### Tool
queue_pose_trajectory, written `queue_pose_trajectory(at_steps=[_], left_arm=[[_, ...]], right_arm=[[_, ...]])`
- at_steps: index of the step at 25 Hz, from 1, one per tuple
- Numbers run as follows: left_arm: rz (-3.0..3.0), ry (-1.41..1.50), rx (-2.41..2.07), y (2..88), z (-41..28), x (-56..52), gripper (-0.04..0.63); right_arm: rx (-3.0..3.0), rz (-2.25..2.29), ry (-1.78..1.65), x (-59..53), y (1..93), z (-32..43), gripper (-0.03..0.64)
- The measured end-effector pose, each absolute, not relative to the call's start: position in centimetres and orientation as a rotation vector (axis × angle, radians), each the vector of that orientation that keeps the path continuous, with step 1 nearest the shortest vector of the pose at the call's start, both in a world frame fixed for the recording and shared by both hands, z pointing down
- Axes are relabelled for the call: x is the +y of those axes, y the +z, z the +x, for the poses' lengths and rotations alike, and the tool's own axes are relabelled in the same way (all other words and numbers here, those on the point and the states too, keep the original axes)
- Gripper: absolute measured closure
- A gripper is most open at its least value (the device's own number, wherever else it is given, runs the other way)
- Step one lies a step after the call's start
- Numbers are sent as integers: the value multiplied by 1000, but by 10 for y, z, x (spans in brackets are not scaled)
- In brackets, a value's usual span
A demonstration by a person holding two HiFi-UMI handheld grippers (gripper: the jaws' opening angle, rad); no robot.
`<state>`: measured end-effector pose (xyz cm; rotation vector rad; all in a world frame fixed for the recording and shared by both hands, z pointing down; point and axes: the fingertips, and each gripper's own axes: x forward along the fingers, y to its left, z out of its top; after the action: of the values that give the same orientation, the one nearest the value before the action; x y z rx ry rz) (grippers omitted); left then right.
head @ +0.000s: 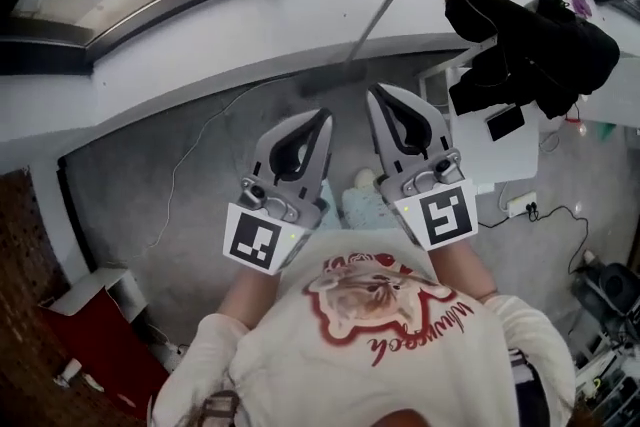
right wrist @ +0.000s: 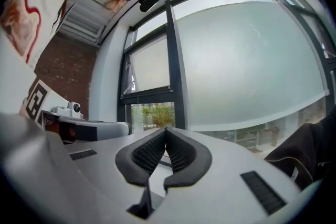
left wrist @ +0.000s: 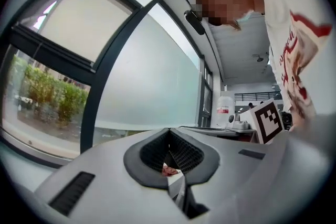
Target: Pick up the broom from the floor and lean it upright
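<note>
In the head view, your left tool [head: 322,121] and right tool [head: 378,97] sit side by side in front of your chest, pointing toward the window wall and touching nothing. The broom [head: 378,15] stands well ahead of them. Its head is on the floor [head: 150,185] at the foot of the white ledge [head: 200,45], and its handle slants up against that ledge. A black garment [head: 530,45] is heaped on the table [head: 475,150] to your right.

In the left gripper view, the left tool [left wrist: 168,134] has its jaws together at the tips with nothing clamped. Only window glass lies beyond, with no broom in sight.

In the right gripper view, the right tool [right wrist: 165,131] is likewise closed and empty, facing the window.

The leaning step looks done. Your next move calls only for keeping both tools clear of the handle and checking that it rests steady.
</note>
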<state>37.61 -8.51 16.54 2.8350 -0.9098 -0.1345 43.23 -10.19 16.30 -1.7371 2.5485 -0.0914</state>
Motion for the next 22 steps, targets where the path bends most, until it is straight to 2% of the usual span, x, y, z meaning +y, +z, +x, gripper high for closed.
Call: queue_pose_trajectory(at_steps=[12,18,22], left_arm=[[2827,-190,-1274,84,297,36,575],[2887,-160,-1303,75,241,127,574],[2875,-129,-1295,88,194,202,575]], right_arm=[[2725,-1264,47,9,78,328,592],[2717,-1211,28,86,73,265,592],[2647,-1329,29,155,68,235,592]])
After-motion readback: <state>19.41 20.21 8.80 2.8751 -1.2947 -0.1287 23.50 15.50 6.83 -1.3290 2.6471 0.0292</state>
